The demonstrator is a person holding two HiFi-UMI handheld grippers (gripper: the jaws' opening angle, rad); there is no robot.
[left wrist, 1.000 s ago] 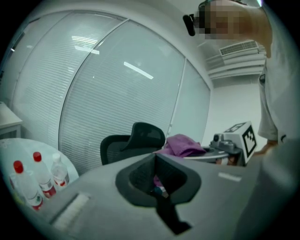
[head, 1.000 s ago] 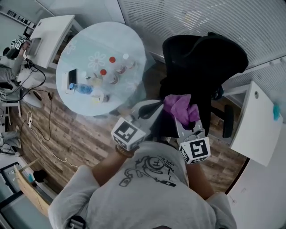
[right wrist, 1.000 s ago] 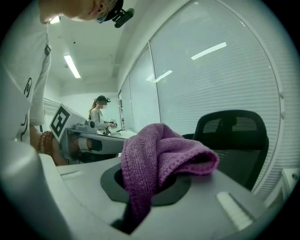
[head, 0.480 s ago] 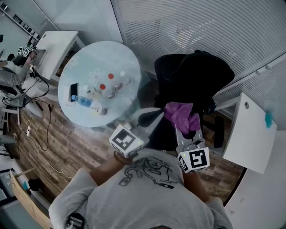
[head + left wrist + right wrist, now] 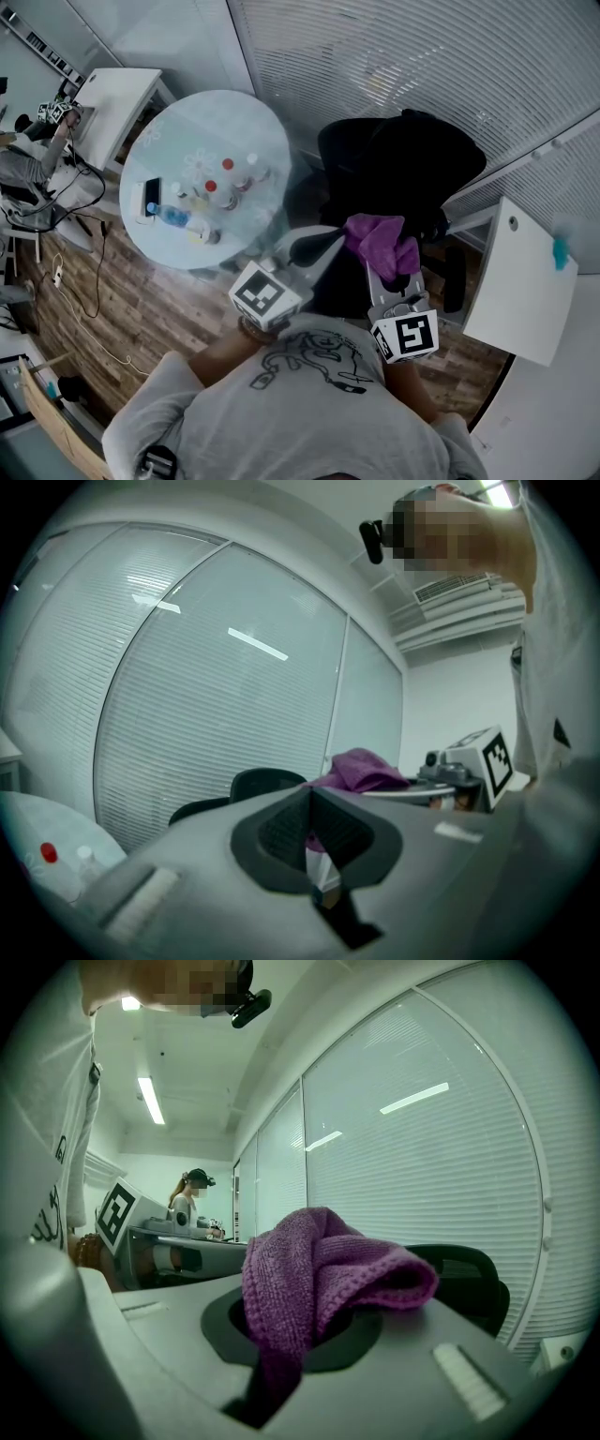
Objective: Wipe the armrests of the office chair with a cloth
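Observation:
A black office chair (image 5: 403,173) stands in front of me by the blinds; one armrest (image 5: 454,278) shows at its right side. The purple cloth (image 5: 380,242) is bunched up in my right gripper (image 5: 386,264), which is shut on it just short of the seat. In the right gripper view the cloth (image 5: 319,1279) fills the jaws, with the chair (image 5: 469,1283) behind. My left gripper (image 5: 314,246) is held beside it on the left, over the chair's near edge. Its pads (image 5: 292,825) meet with nothing between them.
A round glass table (image 5: 169,122) with small bottles (image 5: 225,178) and a phone stands to the left. White desks are at the right (image 5: 520,281) and the far left (image 5: 112,94). Cables (image 5: 84,281) lie on the wooden floor. Another person (image 5: 23,159) sits at the far left.
The head view has shifted a little, so the chair and table sit slightly further left in it. Both grippers and the cloth keep the same pose.

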